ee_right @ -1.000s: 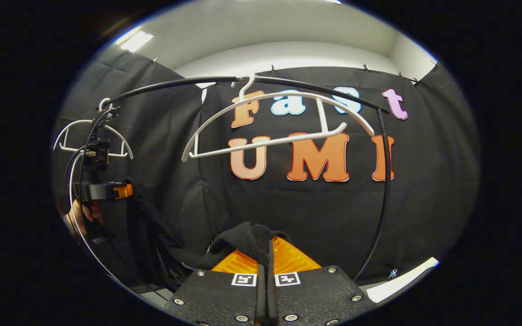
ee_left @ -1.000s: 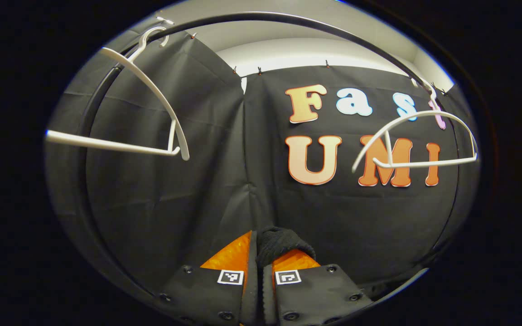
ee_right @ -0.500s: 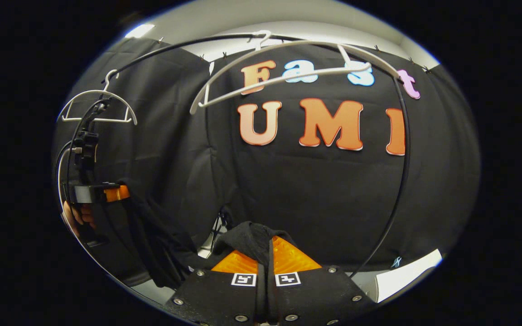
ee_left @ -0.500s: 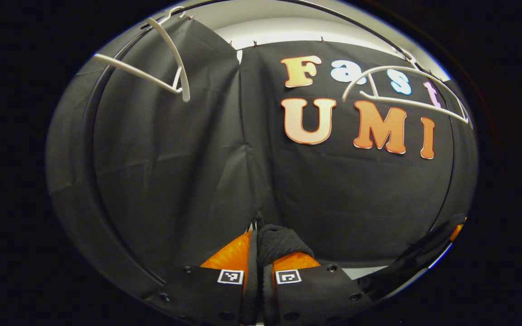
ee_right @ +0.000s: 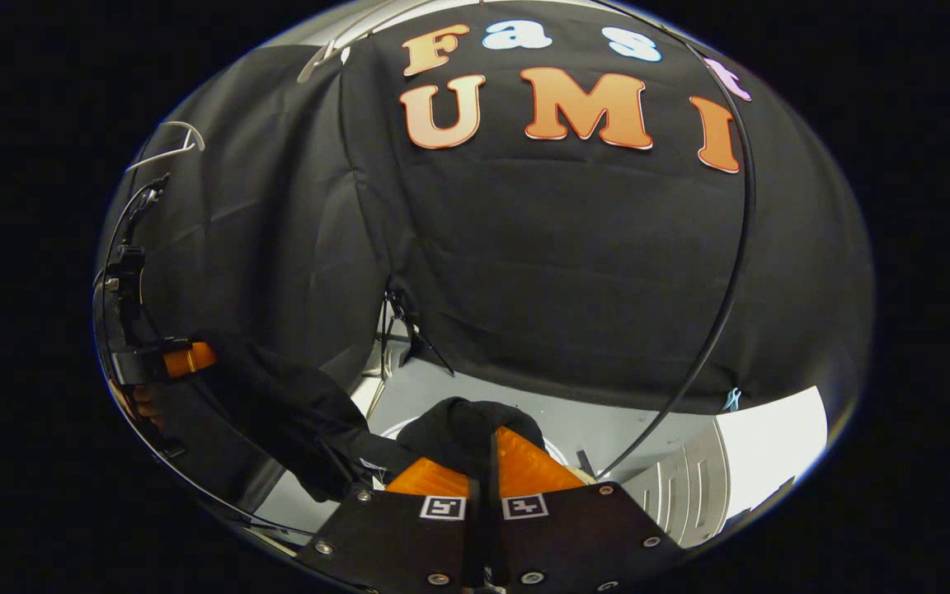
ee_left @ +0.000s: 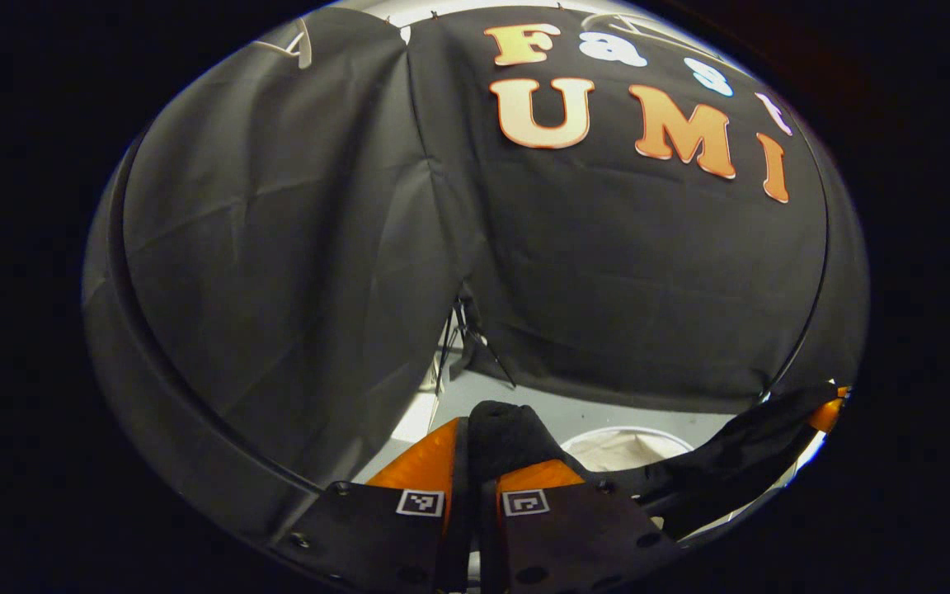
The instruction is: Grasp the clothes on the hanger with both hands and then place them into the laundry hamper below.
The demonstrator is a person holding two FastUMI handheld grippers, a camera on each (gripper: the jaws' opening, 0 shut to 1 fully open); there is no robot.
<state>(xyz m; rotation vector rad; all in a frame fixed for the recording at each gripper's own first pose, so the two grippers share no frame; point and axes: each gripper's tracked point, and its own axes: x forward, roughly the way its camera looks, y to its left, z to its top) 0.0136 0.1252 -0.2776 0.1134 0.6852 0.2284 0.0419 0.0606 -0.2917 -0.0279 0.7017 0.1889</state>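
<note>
In the left gripper view, the left claw (ee_left: 475, 445) points forward and slightly down, its two orange fingers (ee_left: 425, 462) drawn nearly together and pinching a fold of black cloth (ee_left: 508, 429) between them. In the right gripper view, the right claw (ee_right: 487, 450) is likewise closed, both orange fingers (ee_right: 524, 466) pressing on the same dark cloth. Far off at that view's left edge, a hand (ee_right: 141, 404) grips the left claw's handle.
</note>
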